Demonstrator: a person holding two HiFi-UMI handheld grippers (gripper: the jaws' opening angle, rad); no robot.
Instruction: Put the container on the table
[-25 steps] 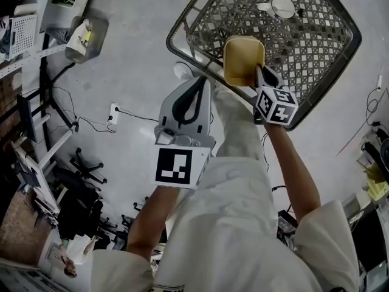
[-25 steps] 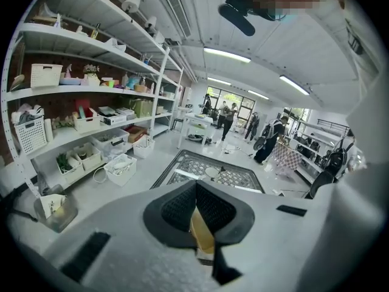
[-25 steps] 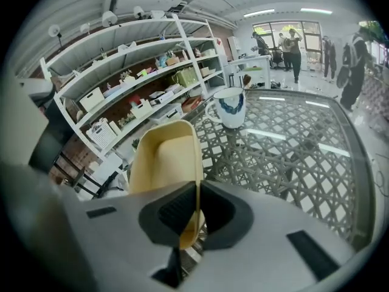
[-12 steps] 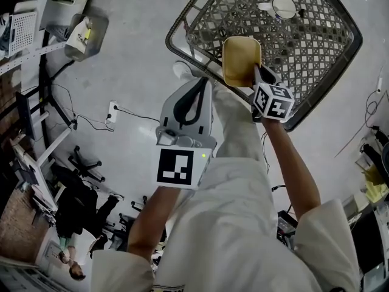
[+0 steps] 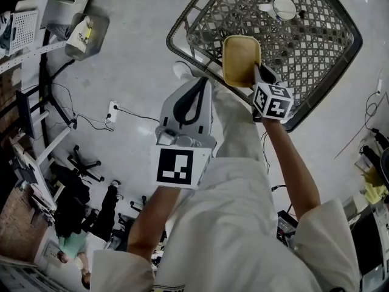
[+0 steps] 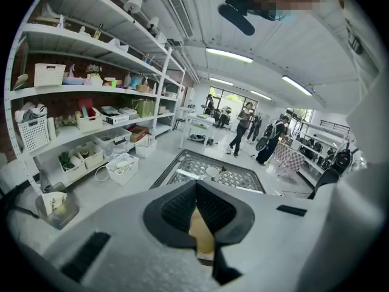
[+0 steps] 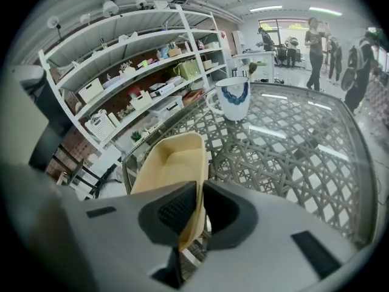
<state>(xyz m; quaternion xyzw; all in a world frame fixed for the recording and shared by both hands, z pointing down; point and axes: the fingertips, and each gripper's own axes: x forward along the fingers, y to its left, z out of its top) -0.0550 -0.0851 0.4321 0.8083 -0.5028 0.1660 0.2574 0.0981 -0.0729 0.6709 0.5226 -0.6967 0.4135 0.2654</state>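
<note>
The yellow plastic container (image 5: 241, 58) is a shallow oblong tub. My right gripper (image 5: 257, 73) is shut on its near rim and holds it over the near edge of the lattice table (image 5: 316, 53). In the right gripper view the container (image 7: 172, 166) tilts out ahead of the jaws, with one wall pinched between the pads of the right gripper (image 7: 199, 208). My left gripper (image 5: 199, 81) hangs lower left of the table's edge, over the floor; its jaws meet with nothing between them. In the left gripper view, beyond the left gripper (image 6: 196, 204), a piece of the container (image 6: 200, 230) shows.
A white mug with a blue pattern (image 7: 233, 98) stands on the table's far part (image 5: 282, 6). White shelving (image 6: 91, 102) with bins lines the left wall. A bin (image 5: 85, 36) and a socket with cable (image 5: 113, 111) lie on the floor. People stand at the room's far end (image 7: 316, 38).
The right gripper and the container have crept slightly left and further over the table's edge. The left gripper has stayed put.
</note>
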